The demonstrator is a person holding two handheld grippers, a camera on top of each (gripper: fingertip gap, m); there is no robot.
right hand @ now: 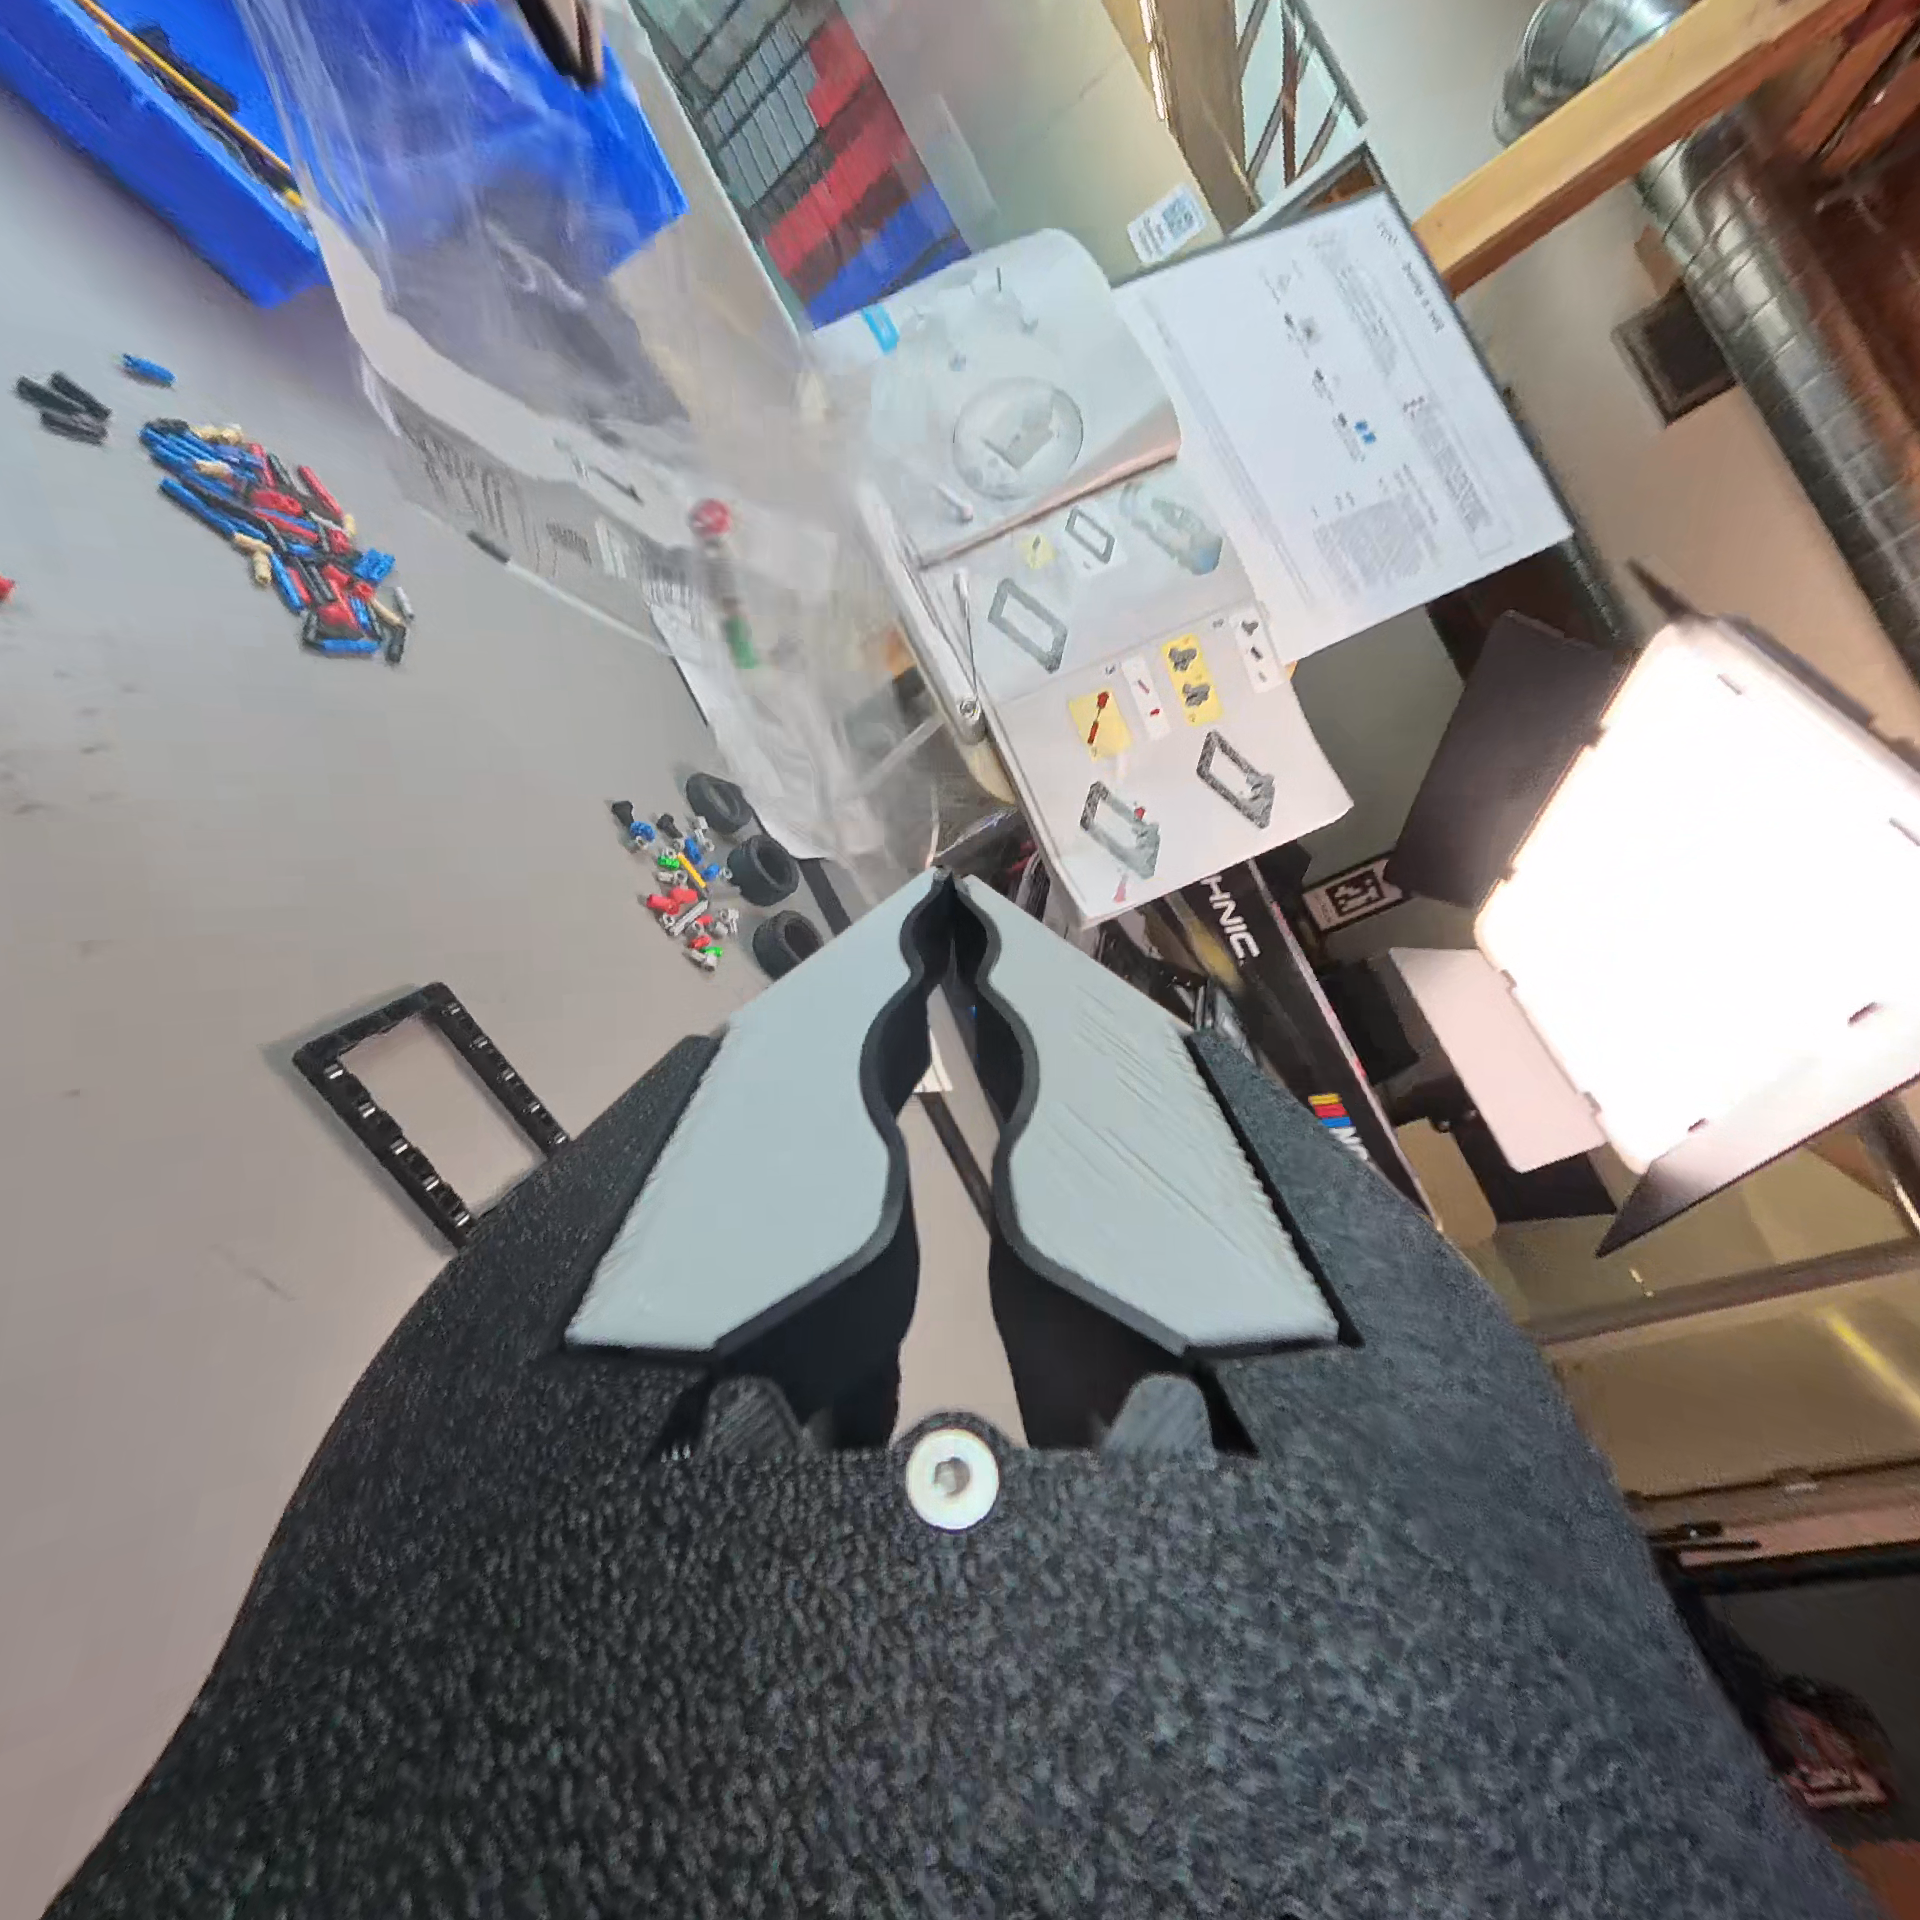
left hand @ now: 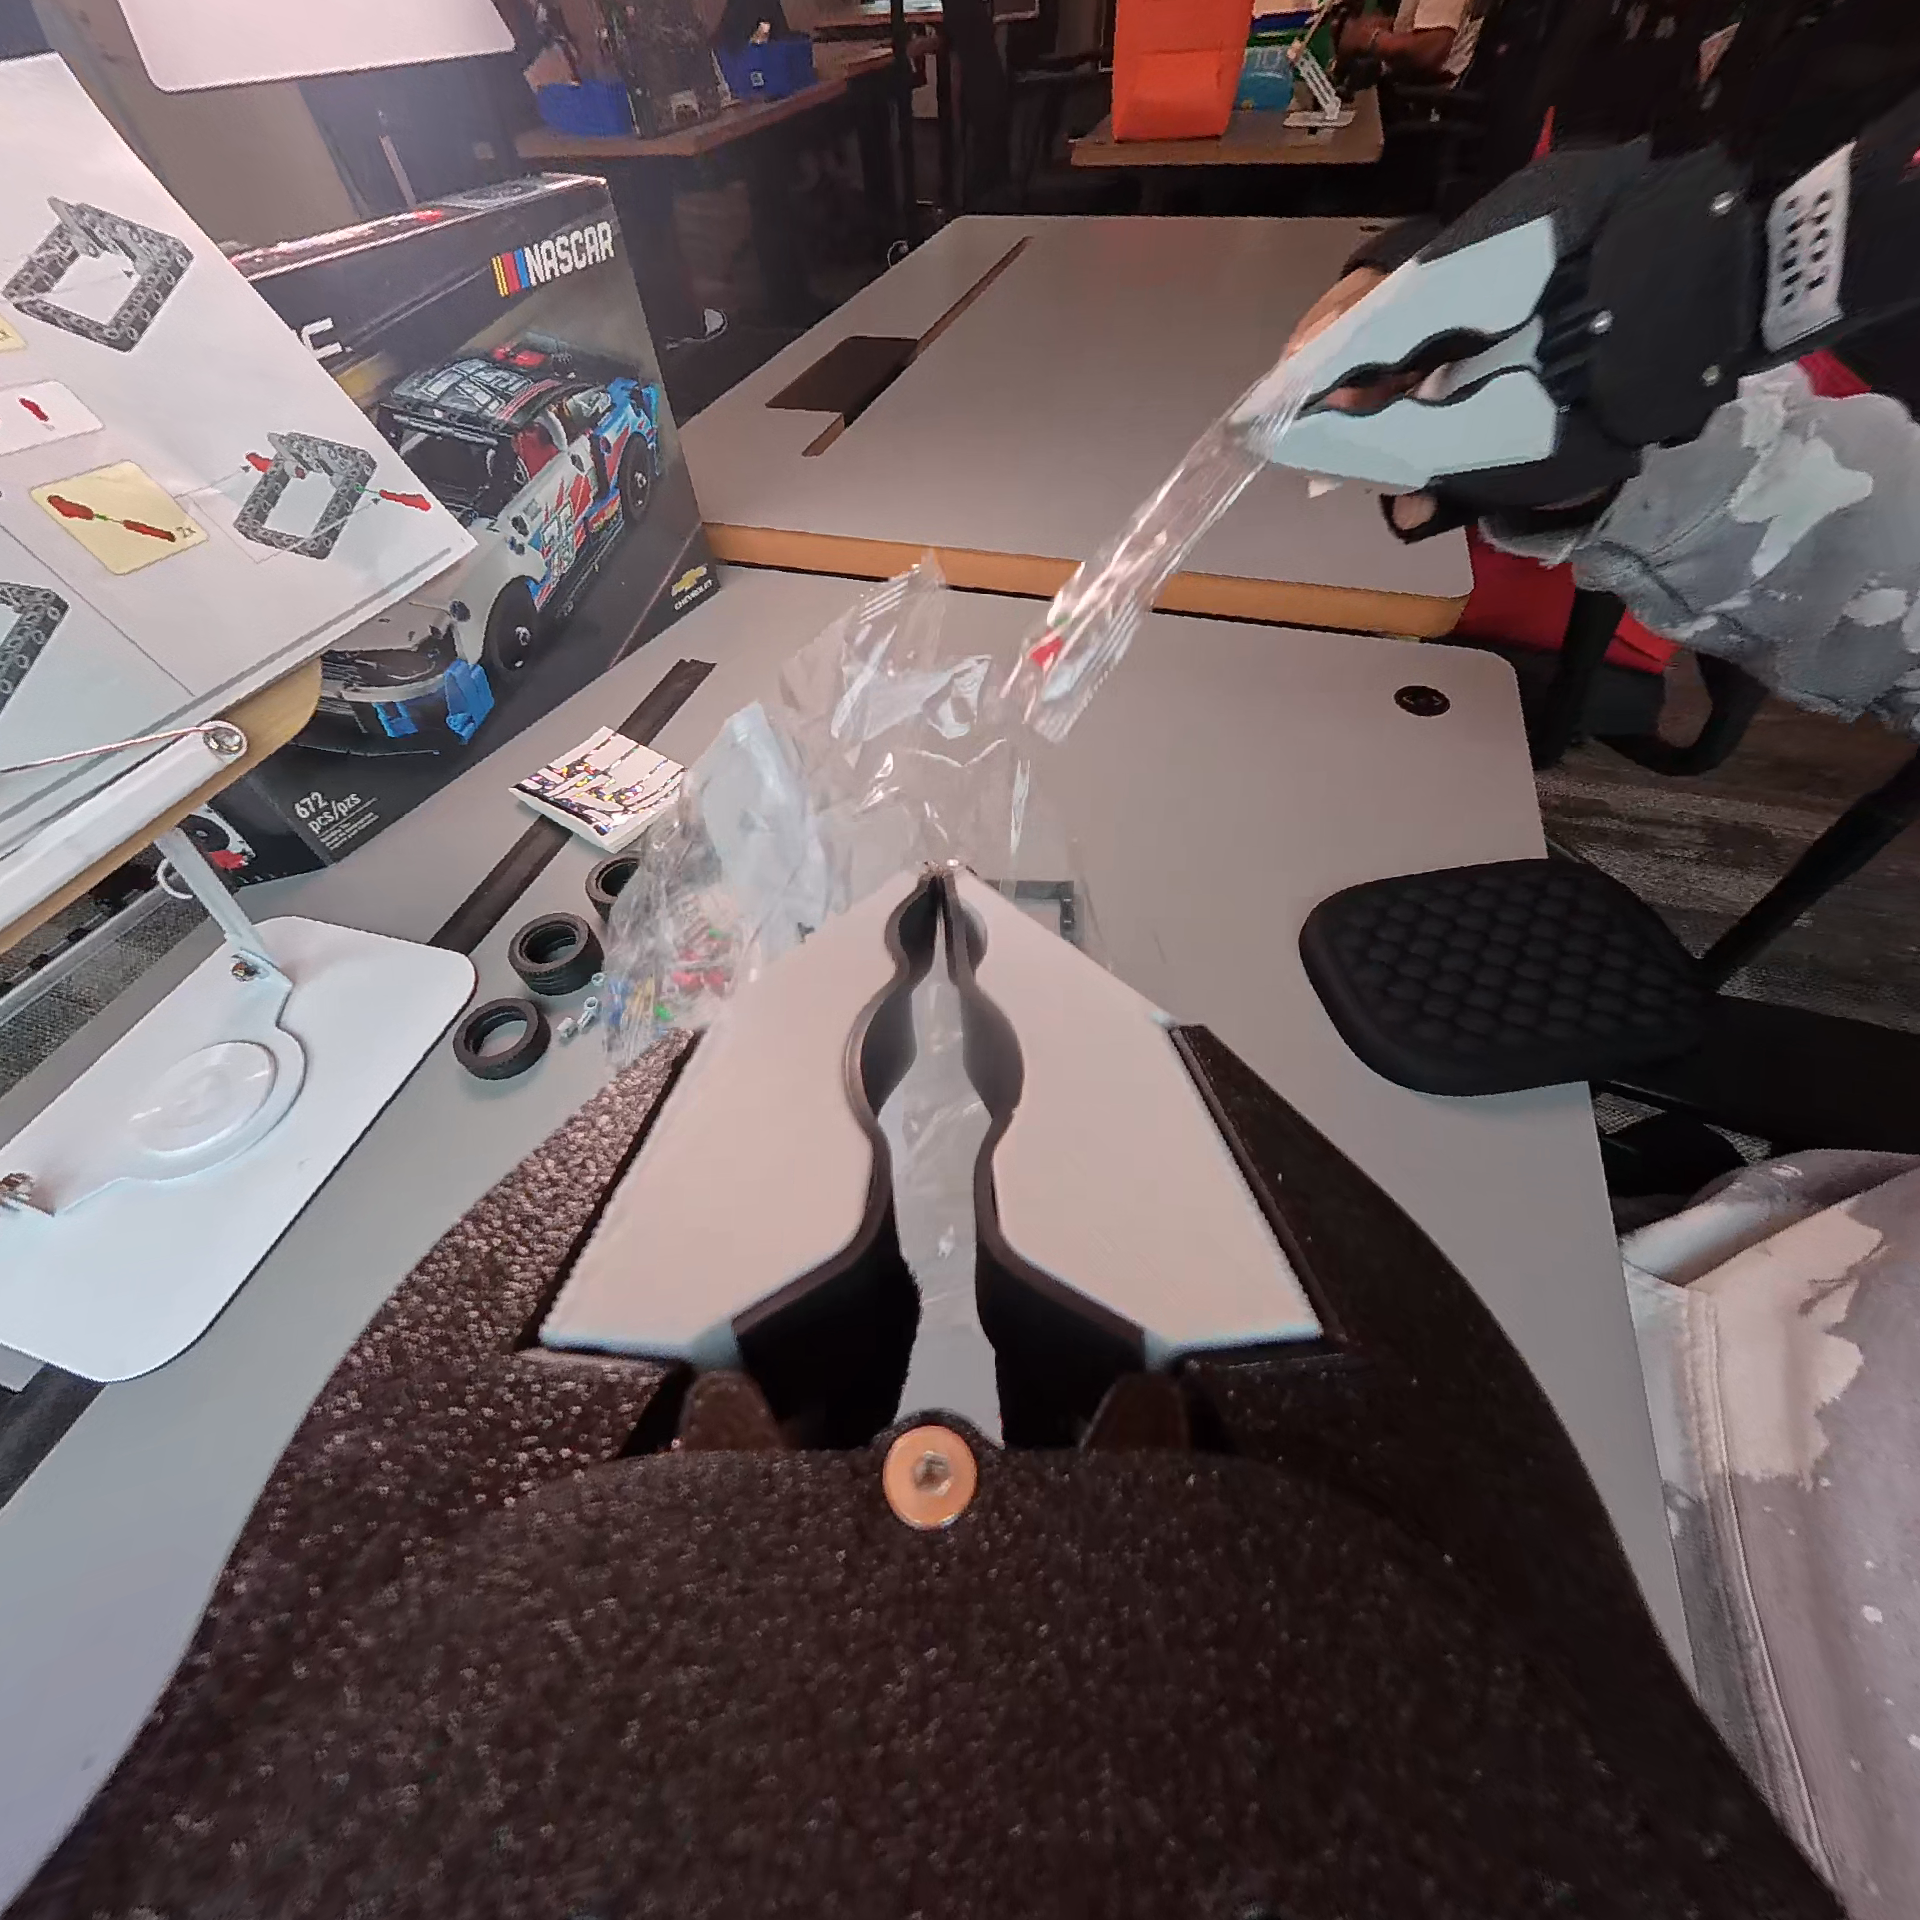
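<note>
While stretched taut in mid-air above the grey table (left hand: 1299, 831), clear plastic bag (left hand: 883, 727) held at 2 points. Left gripper (left hand: 940, 878) with tips pressed together on 1 crumpled corner of the film. Right gripper (left hand: 1252, 416) higher and off to the right, likewise clamped, pulling a narrow strip of the same bag into a tight band. From the right wrist, right gripper (right hand: 948, 883) shown with tips closed and the bag (right hand: 499, 260) streaming away from them, blurred.

Bag contents: hard to tell. Small red, blue and green pieces (left hand: 686, 966) visible through the film, either inside it or lying on the table beneath. From the right wrist, a small loose heap of coloured connectors (right hand: 681, 883) clearly on the table just beside 3 black tyres (right hand: 764, 868). Farther off, a larger heap of blue, red and black pins (right hand: 291, 540), also loose on the table. Black rectangular frame (right hand: 426, 1101) flat on the table near the right gripper's body.

Blue bin (right hand: 156, 135) at the far edge, interior not readable. Black kit box (left hand: 499, 468) with a race car picture standing behind, closed as far as shown. Sticker sheet (left hand: 597, 795) lying in front of it. Instruction booklet (left hand: 187, 416) propped open on a white stand (left hand: 208, 1091).
</note>
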